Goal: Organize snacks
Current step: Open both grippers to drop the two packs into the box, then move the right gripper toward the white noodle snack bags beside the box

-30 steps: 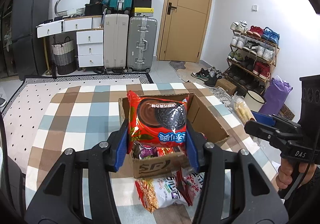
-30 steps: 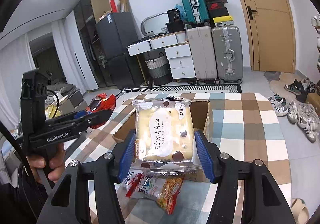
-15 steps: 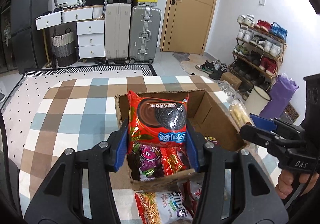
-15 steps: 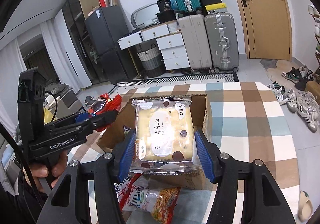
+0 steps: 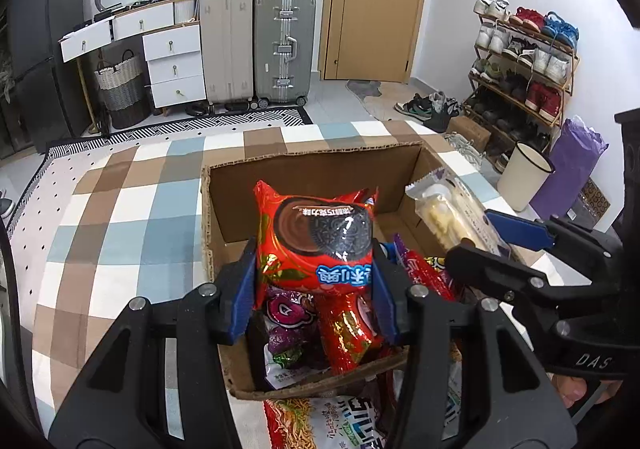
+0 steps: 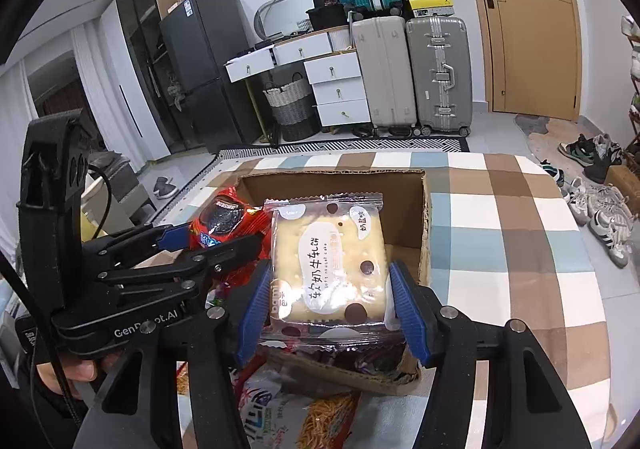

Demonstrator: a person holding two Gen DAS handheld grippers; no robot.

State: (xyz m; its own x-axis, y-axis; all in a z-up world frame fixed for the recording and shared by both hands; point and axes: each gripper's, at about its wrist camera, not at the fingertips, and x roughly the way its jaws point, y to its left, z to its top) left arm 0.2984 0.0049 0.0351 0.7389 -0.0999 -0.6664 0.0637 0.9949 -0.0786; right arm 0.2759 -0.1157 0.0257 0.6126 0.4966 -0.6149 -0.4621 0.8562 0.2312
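Observation:
My left gripper is shut on a red chocolate-cookie snack bag and holds it over the open cardboard box. My right gripper is shut on a clear pack of yellow nougat cake, also above the box. The cake pack shows at the right in the left wrist view. The red bag shows at the left in the right wrist view. Several snack packs, purple and red, lie inside the box.
The box stands on a checked tablecloth. A noodle snack bag lies on the cloth in front of the box, also in the right wrist view. Suitcases, drawers, a door and a shoe rack stand behind.
Both grippers have moved forward and down over the box with their packs. The right gripper and cake pack have come into the left wrist view beside the red bag.

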